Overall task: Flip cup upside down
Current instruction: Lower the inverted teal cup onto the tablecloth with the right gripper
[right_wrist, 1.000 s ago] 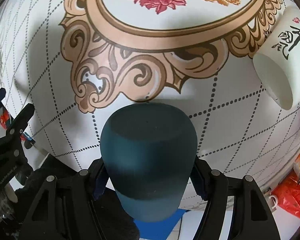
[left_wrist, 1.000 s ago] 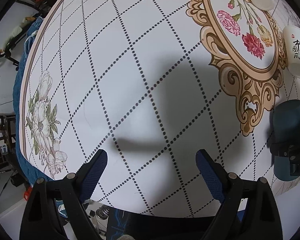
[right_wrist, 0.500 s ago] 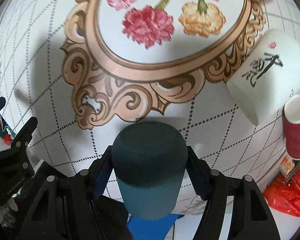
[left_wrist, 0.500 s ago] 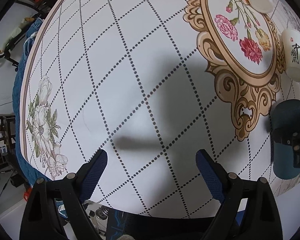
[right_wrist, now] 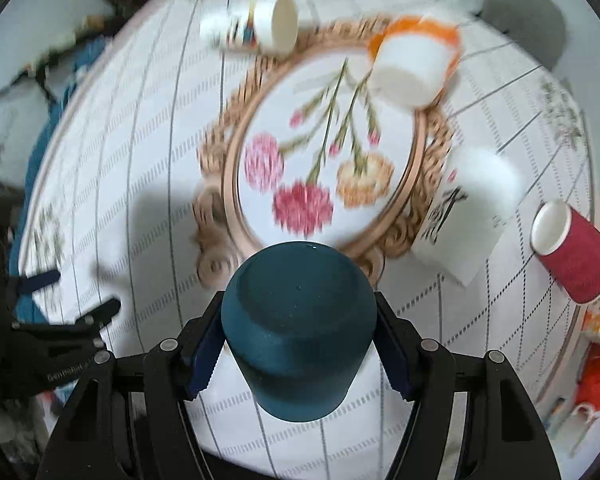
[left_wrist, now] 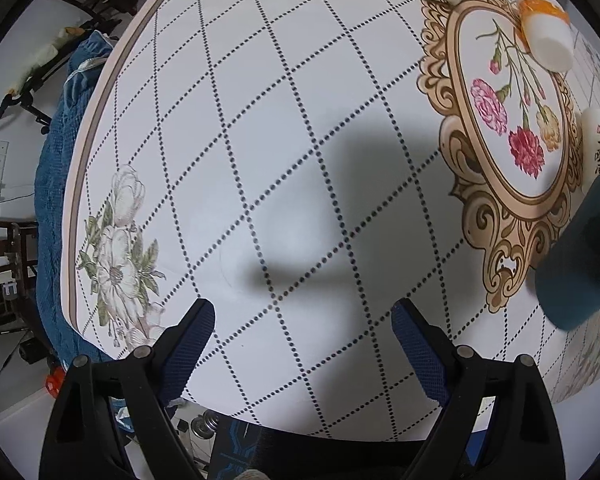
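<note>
My right gripper is shut on a dark teal cup, its blue pads on both sides. The cup's flat base faces the camera and away from me, held above the table's near edge. The same teal cup shows at the right edge of the left wrist view, tilted, lifted off the tablecloth. My left gripper is open and empty over the white dotted-grid tablecloth.
Other cups lie on their sides: a white one with black calligraphy, a red paper cup, an orange-and-white one, a patterned one. A floral medallion marks the cloth. The table edge runs close below both grippers.
The right gripper has lifted and tipped back with the teal cup, so more of the far table shows. The left gripper has stayed open and nearly still.
</note>
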Motion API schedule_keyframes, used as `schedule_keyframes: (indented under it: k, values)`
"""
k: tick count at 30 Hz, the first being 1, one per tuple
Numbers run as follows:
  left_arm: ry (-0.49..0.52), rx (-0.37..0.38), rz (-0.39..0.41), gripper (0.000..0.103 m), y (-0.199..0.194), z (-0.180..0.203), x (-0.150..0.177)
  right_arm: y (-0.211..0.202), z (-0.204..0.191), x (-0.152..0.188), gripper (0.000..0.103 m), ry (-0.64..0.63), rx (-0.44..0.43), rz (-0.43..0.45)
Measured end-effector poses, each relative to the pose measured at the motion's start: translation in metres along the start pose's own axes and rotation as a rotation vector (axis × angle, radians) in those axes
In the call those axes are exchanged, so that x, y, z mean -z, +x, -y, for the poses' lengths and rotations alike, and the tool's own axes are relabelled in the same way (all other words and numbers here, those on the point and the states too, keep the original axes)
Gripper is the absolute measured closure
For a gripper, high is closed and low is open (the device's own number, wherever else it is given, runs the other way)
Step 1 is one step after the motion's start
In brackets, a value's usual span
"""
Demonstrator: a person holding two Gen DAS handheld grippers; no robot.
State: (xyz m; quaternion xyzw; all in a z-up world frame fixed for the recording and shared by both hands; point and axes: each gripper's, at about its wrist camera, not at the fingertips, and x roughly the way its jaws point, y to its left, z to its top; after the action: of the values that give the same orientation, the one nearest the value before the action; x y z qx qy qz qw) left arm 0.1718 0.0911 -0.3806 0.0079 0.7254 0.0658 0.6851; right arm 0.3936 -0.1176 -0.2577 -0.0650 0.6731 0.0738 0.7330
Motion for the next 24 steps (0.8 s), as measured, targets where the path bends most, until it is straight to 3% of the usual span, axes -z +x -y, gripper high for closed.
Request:
schedule_keyframes:
  k: [6, 9, 24]
  values:
    - [0.004, 0.002, -0.001, 0.012, -0.005, -0.007, -0.006, 0.001, -0.01, 0.03, 0.033, 0.049, 0.03, 0.275]
    - [0.012, 0.003, -0.003, 0.012, -0.002, -0.009, -0.001, 0.004, -0.017, 0.045, 0.033, 0.031, 0.055, 0.349]
    - [0.084, -0.012, 0.026, 0.013, -0.011, 0.016, 0.025, 0.02, -0.037, 0.083, 0.032, -0.014, 0.078, 0.35]
